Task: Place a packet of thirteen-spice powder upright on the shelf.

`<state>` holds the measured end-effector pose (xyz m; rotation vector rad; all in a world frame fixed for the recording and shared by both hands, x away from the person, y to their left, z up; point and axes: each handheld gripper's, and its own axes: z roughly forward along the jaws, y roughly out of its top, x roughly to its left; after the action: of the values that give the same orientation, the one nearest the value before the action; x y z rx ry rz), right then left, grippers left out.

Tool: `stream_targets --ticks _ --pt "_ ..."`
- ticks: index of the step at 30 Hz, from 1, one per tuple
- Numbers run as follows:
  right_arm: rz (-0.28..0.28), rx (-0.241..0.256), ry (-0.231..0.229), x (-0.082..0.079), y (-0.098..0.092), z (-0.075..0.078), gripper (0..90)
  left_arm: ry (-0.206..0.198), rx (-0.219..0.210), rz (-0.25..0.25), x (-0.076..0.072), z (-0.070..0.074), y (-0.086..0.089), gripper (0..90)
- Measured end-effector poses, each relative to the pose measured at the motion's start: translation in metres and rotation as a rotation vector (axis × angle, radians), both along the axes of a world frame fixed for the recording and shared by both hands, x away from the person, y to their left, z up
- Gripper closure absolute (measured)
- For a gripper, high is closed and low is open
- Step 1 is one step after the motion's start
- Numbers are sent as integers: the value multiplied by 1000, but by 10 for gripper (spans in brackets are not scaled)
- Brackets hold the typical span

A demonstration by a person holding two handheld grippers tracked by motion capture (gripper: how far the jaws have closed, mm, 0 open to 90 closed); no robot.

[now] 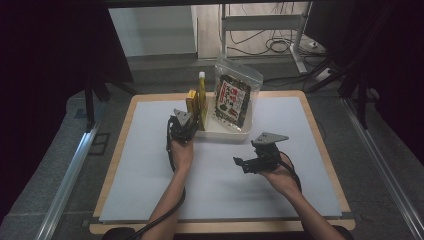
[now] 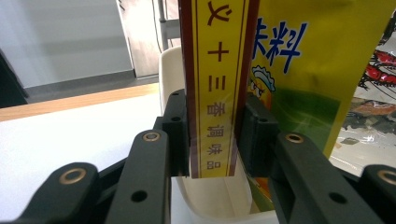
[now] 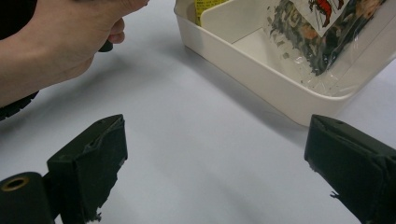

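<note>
Gripping the narrow yellow box [image 2: 214, 88] upright at the white bin's [image 1: 226, 133] nine o'clock end, the left claw [image 1: 184, 126] keeps it slot-ready; the right claw [image 1: 256, 161] waits agape at five o'clock.

Left tool [image 1: 186, 121] clamped, right tool [image 1: 243, 163] agape

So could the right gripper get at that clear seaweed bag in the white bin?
Probably yes. The right gripper is open and holds nothing, and bare table lies between it and the seaweed bag, which rises above the white bin.
</note>
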<state>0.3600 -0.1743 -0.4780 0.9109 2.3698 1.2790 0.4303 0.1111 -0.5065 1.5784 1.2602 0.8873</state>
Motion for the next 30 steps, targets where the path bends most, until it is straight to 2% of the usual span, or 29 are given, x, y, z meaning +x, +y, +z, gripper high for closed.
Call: stream_targets --ticks 8,9,10,11,13,14,17,21,22,25,27,29,30 --pt "4 -4 -1 0 1 0 56 7 -2 65 -3 -2 -10 678" --pt "3 -1 0 0 1 0 56 15 18 83 -4 -3 -12 679" --pt "2 -1 0 0 1 0 56 34 29 79 -3 -4 -13 679" --pt "1 -1 0 0 1 0 56 34 29 79 -3 -4 -13 679" --pt "1 -2 -1 0 0 0 56 16 59 89 -4 -7 -15 678" --pt "1 -2 -3 0 0 0 56 11 41 84 -4 -7 -15 677" --pt "0 -1 -2 0 0 1 56 13 31 68 -4 -6 -13 667" --pt "2 -1 -1 0 1 1 56 11 9 39 -5 -7 -11 607" --pt "2 -4 -2 0 1 1 56 4 7 16 -5 -7 -12 527" --pt "1 -3 -3 0 0 1 56 2 31 25 -8 -5 -15 485" --pt "-1 -3 -4 0 0 1 56 -2 21 14 -10 -3 -13 455" --pt "-2 -2 -4 0 -1 1 56 -11 7 1 -13 -1 -11 389" --pt "-2 -8 -6 0 -2 1 56 -13 12 5 -16 2 -9 318"
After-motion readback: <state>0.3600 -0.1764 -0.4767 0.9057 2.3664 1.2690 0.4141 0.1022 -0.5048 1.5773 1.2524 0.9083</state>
